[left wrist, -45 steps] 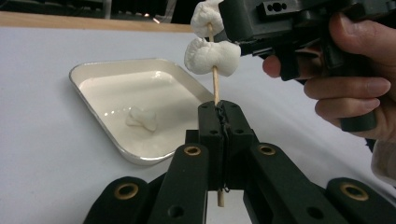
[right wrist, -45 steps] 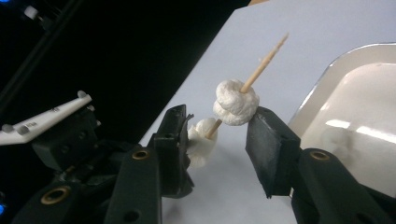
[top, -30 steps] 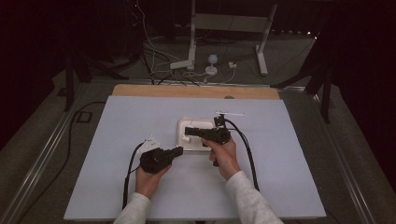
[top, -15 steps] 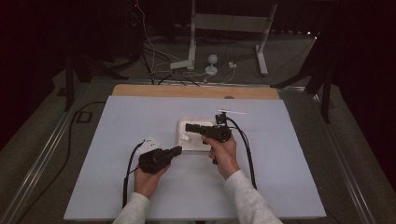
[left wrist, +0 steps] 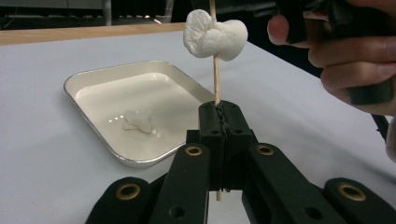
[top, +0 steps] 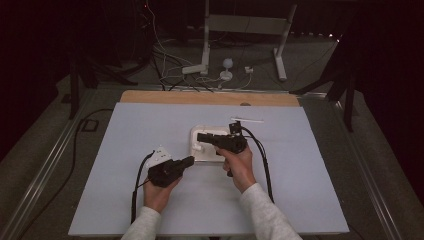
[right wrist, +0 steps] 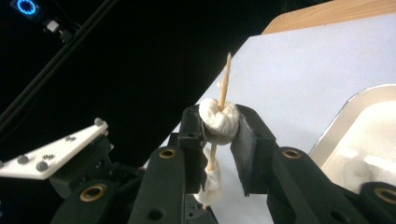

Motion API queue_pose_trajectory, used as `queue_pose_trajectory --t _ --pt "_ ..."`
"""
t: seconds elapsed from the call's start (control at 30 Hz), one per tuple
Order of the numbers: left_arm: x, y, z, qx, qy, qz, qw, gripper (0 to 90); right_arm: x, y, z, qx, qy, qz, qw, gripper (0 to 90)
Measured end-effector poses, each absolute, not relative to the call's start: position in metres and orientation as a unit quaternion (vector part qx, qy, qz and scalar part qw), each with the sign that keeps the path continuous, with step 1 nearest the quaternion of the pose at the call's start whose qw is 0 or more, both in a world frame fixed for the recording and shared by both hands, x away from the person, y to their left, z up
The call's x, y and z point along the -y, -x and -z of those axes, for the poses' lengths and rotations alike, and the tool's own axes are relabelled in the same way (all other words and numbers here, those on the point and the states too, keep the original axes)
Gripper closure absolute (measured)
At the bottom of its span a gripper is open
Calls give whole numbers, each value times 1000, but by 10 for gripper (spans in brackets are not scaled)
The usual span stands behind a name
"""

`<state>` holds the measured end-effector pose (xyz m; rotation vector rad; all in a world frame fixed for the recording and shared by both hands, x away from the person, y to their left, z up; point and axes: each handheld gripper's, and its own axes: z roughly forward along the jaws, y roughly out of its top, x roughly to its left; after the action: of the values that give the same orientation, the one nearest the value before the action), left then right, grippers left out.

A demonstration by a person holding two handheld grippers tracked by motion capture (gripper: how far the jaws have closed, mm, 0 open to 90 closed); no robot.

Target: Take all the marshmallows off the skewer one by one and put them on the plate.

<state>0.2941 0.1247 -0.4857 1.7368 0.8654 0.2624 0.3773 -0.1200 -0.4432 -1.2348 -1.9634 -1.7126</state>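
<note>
My left gripper (left wrist: 220, 109) is shut on the lower end of a thin wooden skewer (left wrist: 216, 81) and holds it upright beside a white metal tray (left wrist: 88, 77). One white marshmallow (left wrist: 215, 35) is threaded on the skewer above the jaws. Higher on the skewer sits a second marshmallow (right wrist: 218, 122), between the pads of my right gripper (right wrist: 219, 119). Those jaws have just been opening a little, and both pads still touch the squashed marshmallow. The skewer's tip (right wrist: 227, 63) pokes out above it. In the high view, the left gripper (top: 189, 161) and right gripper (top: 200, 136) meet over the tray's left side.
A small white marshmallow piece (left wrist: 137, 121) lies in the tray. A thin white stick (top: 246, 120) lies on the pale table cover behind the tray. The wooden table edge (top: 210, 97) runs along the back. Black cables (top: 262, 160) trail from both grippers.
</note>
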Motion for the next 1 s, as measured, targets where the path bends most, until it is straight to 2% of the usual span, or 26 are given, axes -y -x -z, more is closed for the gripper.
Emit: queue_pose_trajectory --t 0.1,0.23,0.33,1.0 --pt "-124 -294 485 -365 -737 -112 558 900 115 -376 446 686 419 580 133 716" --pt "-124 -293 485 -364 -737 -111 559 900 111 -375 448 686 422 576 137 799" --pt "-126 -294 486 -364 -735 -109 562 900 115 -376 446 681 432 577 128 820" --pt "-127 -291 487 -356 -745 -122 551 900 122 -384 432 682 429 584 99 820"
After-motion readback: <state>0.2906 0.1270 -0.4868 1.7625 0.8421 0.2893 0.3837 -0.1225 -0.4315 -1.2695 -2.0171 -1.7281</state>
